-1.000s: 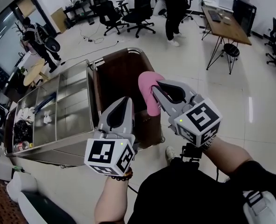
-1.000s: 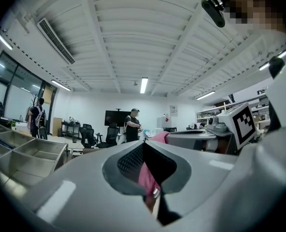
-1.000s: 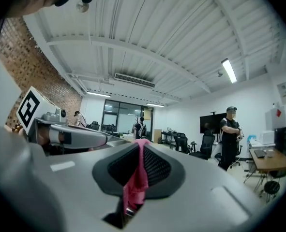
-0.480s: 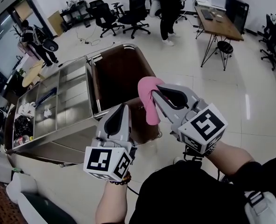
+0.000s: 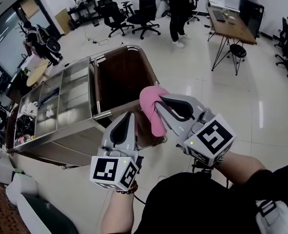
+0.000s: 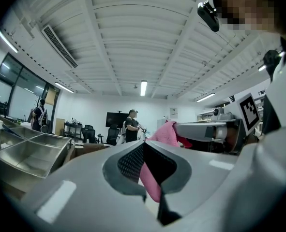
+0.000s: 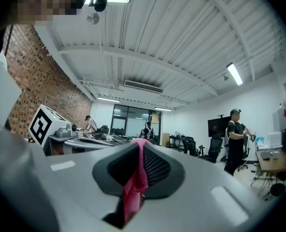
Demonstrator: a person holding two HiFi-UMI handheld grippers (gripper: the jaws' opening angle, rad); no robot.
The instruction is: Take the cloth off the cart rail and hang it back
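Observation:
A pink cloth (image 5: pixel 152 107) hangs from my right gripper (image 5: pixel 158 99), which is shut on its top edge; a strip of the cloth (image 7: pixel 134 180) shows pinched between the right gripper (image 7: pixel 142 142) jaws. It hangs over the near end of the cart (image 5: pixel 75 97), just past the end rail (image 5: pixel 115 112) of the brown bag. My left gripper (image 5: pixel 129 114) is shut and empty, a little left of the cloth and clear of it. From the left gripper (image 6: pixel 143 143) view, the cloth (image 6: pixel 167 132) shows beyond the closed jaws.
The steel cart carries several trays with small items (image 5: pixel 24 126) and a brown bag (image 5: pixel 122 77). Office chairs (image 5: pixel 144 9) and a standing person (image 5: pixel 180 11) are beyond it, with a desk (image 5: pixel 231 26) at the right. More people stand at the far left (image 5: pixel 39 38).
Both grippers have drifted slightly left and toward the cart's near end. The right gripper still holds the cloth; the left stays shut.

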